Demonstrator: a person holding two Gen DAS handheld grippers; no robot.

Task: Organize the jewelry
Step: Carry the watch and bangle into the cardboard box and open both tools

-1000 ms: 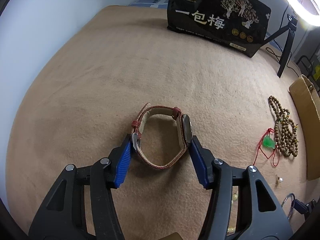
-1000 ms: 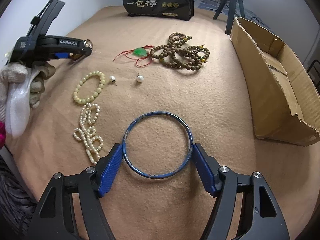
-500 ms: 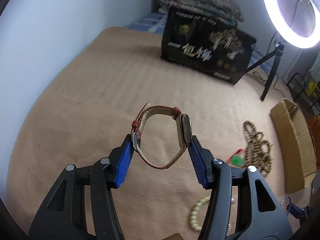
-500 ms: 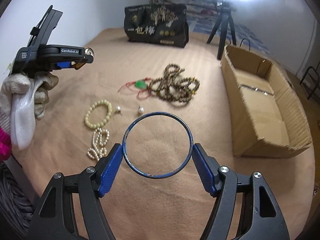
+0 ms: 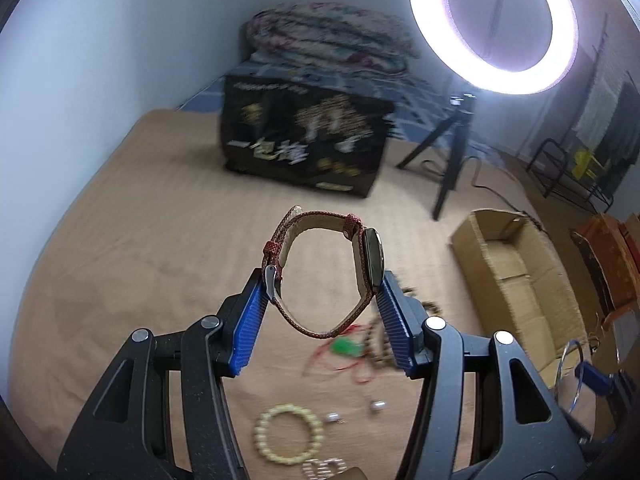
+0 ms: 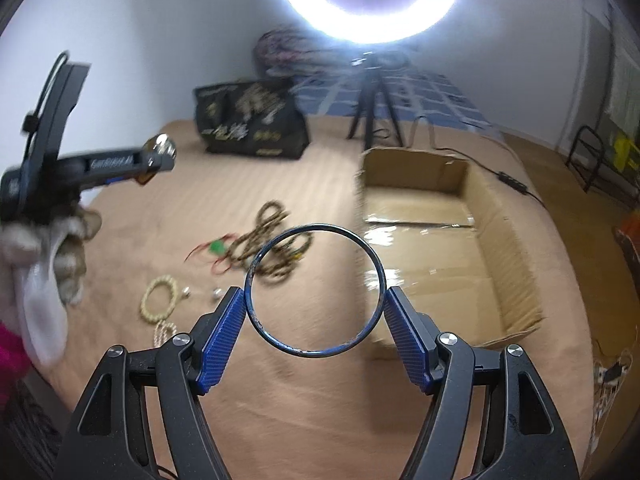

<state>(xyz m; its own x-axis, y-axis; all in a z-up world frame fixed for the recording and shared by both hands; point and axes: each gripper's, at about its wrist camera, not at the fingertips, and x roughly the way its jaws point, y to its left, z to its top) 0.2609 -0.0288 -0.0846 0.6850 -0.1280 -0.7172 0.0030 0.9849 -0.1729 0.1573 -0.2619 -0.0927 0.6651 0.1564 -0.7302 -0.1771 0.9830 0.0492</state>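
Both pieces are up in the air over the bed (image 5: pixel 120 240), well clear of its tan cover. The left claw (image 5: pixel 326 292) is clenched on a watch (image 5: pixel 324 276) with a red woven strap, one blue pad on the buckle side and the other behind the case. The right claw (image 6: pixel 315 300) is clamped across a thin blue bangle (image 6: pixel 315 290), touching it only at two opposite spots on the rim.

The bangle looks like the riskier hold to me. With so little contact on a hard, smooth hoop, a quick swing could make it pivot or spring out, and it might roll off the bed. The watch strap is soft, so it may flex and slide between the pads if the squeeze eases. The cardboard box (image 6: pixel 460 220) sits open on the right and is probably where they go. Letting go too early or too high could send a piece onto the box wall or bouncing out. The hands are converging too, so the two tools could knock together over the box.

Compared with a second ago, both claws have risen from near the cover and tilted up, so the ring light (image 5: pixel 494 24) now fills the top of each view. The beads (image 6: pixel 276 248), the green pendant (image 6: pixel 216 246) and the pale bracelet (image 6: pixel 160 298) have dropped lower and lie untouched. The grips look unchanged.
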